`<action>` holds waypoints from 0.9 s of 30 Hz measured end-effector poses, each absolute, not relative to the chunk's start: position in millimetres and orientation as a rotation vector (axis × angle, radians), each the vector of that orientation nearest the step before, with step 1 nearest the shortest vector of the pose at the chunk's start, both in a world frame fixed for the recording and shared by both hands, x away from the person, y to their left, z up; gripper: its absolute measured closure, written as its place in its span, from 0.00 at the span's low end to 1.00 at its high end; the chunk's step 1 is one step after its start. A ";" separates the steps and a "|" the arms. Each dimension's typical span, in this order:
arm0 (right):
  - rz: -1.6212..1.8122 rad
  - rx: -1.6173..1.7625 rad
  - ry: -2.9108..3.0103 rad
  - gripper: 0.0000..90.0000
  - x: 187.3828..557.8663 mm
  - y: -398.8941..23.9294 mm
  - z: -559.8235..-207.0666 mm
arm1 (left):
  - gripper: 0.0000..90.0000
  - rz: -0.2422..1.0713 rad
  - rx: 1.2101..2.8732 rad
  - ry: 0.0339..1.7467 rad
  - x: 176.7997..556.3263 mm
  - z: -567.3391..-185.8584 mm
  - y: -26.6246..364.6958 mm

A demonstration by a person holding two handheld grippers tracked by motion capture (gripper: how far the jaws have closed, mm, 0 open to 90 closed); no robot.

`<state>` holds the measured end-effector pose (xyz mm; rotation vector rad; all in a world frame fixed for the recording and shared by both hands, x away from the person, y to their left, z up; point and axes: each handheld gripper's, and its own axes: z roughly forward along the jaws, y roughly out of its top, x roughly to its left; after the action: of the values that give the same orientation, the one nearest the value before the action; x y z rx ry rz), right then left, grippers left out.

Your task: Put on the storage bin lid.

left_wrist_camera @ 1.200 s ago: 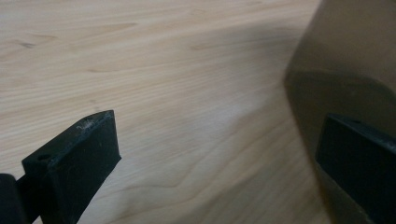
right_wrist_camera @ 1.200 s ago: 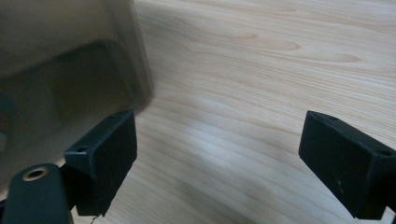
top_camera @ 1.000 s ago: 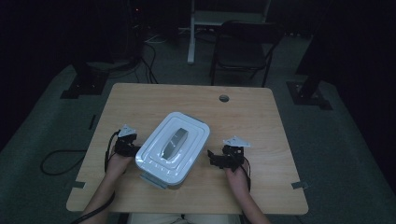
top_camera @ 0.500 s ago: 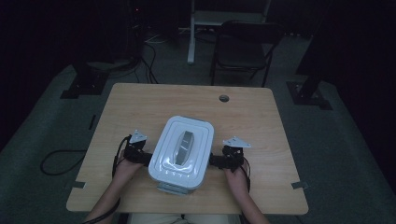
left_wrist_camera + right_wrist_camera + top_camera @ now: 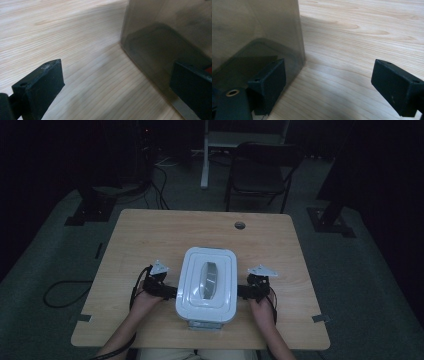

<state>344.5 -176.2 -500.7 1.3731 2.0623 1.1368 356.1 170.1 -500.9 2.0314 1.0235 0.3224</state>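
Right hand-held gripper sits low over the bench, jaws spread wide apart. One jaw presses up against the smoky translucent wall of the plastic container; the other hangs clear over bare pale wood grain, nothing between them but bench.

In the high view the white lid hides the box's walls and contents, and its overhang covers the tips of the left gripper and right gripper, so contact cannot be told. In both gripper views the smoky wall is cut off at the edges, its inside too murky to read.
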 end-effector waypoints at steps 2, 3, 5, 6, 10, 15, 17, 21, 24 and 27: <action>1.138 1.376 2.053 0.14 344.8 -179.9 -500.5 | 0.01 0.317 2.036 1.015 356.5 -501.0 165.8; 1.137 1.379 2.055 0.14 345.5 -182.8 -500.4 | 0.01 0.316 2.037 1.012 356.6 -501.0 163.5; 1.134 1.379 2.055 0.14 346.1 -186.5 -500.1 | 0.01 0.314 2.044 1.002 357.2 -500.8 160.1; 1.132 1.377 2.051 0.14 346.4 -188.3 -500.1 | 0.01 0.312 2.044 0.999 357.2 -500.8 157.2; 1.136 1.383 2.028 0.15 347.1 -196.6 -500.6 | 0.01 0.300 2.063 0.981 358.7 -499.5 147.0; 1.149 1.423 1.998 0.15 348.7 -210.5 -501.6 | 0.01 0.299 2.073 0.956 361.3 -496.5 134.1; 1.149 1.423 2.000 0.15 349.1 -215.1 -501.4 | 0.01 0.293 2.075 0.948 362.5 -496.0 130.5; 1.148 1.421 2.014 0.15 350.9 -222.9 -500.8 | 0.01 0.266 2.070 0.942 363.8 -496.7 124.4; 1.150 1.422 2.023 0.15 352.3 -228.3 -500.6 | 0.01 0.264 2.077 0.931 364.4 -496.3 119.9; 1.152 1.424 2.029 0.15 353.4 -233.0 -500.7 | 0.01 0.257 2.082 0.921 365.8 -496.3 115.7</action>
<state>353.4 -233.0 -500.7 1.4239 2.0288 1.1520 365.8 115.7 -496.3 2.0816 0.9211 0.2572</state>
